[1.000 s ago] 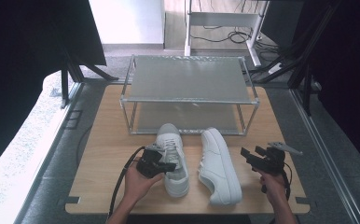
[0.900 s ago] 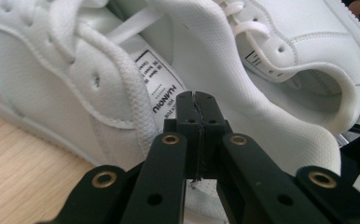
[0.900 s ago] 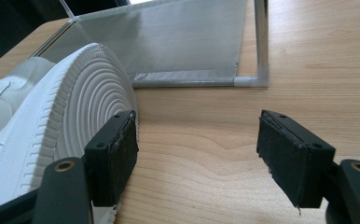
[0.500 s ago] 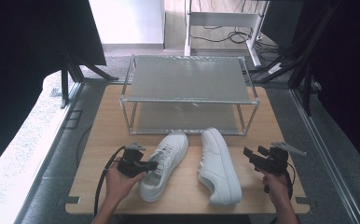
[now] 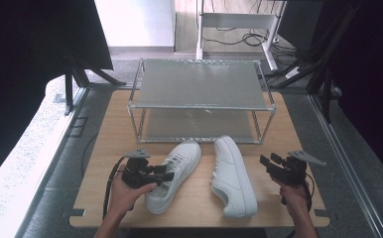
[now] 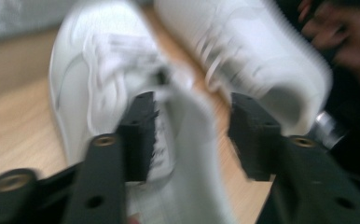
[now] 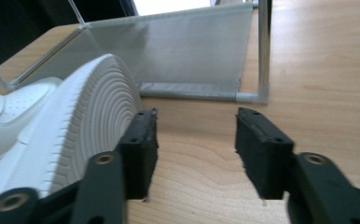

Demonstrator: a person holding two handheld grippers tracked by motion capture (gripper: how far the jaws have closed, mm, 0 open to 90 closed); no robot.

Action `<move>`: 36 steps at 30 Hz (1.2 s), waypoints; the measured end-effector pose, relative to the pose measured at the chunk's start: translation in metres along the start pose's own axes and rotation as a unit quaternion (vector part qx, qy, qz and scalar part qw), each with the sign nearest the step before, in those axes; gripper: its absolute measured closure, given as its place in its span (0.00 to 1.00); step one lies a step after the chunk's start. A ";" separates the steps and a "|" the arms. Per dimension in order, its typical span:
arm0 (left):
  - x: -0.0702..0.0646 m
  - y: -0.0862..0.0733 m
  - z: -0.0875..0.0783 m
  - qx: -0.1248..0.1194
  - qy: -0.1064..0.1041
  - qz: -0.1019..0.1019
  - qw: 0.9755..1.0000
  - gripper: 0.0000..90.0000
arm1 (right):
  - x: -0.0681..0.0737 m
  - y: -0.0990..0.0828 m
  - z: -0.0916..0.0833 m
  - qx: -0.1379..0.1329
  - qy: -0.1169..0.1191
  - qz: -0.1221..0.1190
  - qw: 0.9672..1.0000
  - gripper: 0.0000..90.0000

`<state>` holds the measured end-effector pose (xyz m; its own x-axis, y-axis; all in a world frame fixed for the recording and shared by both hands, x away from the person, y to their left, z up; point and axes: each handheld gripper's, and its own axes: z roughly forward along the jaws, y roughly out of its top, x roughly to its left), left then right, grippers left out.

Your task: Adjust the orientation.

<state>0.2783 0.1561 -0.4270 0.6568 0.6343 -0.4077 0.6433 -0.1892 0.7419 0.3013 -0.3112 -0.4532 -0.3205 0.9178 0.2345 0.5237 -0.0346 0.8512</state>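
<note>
High view: two white sneakers (image 5: 202, 176).

This looks like a lab or test workspace: a bare wooden table (image 5: 288, 124) stands on a grey floor (image 5: 45, 163), hemmed by dark curtains (image 5: 26, 59) at 9 and 3 o'clock, with black stand legs (image 5: 75, 79) and loose cables (image 5: 239, 37) under a white frame (image 5: 229, 20) at 12 o'clock.

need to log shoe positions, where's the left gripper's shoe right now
In the high view the left shoe lies angled at the table's front left, between the left gripper and the right shoe, before the rack.
</note>
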 end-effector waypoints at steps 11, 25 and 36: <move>0.012 -0.002 -0.010 -0.034 0.065 0.005 0.997 0.37 | 0.024 0.009 -0.011 -0.012 0.023 -0.051 0.998 0.92; 0.021 -0.004 -0.015 -0.041 0.057 -0.026 0.997 0.36 | 0.091 0.006 -0.023 0.025 0.115 -0.161 0.980 1.00; 0.024 -0.006 -0.012 -0.025 0.057 -0.027 0.998 0.36 | 0.133 -0.025 -0.020 0.090 0.153 -0.232 0.957 1.00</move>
<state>0.2855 0.1810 -0.4347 0.5710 0.7245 -0.3861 0.6535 -0.1164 0.7480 0.2295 -0.1961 -0.4340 -0.7521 0.6591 0.0013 0.3880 0.4411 0.8093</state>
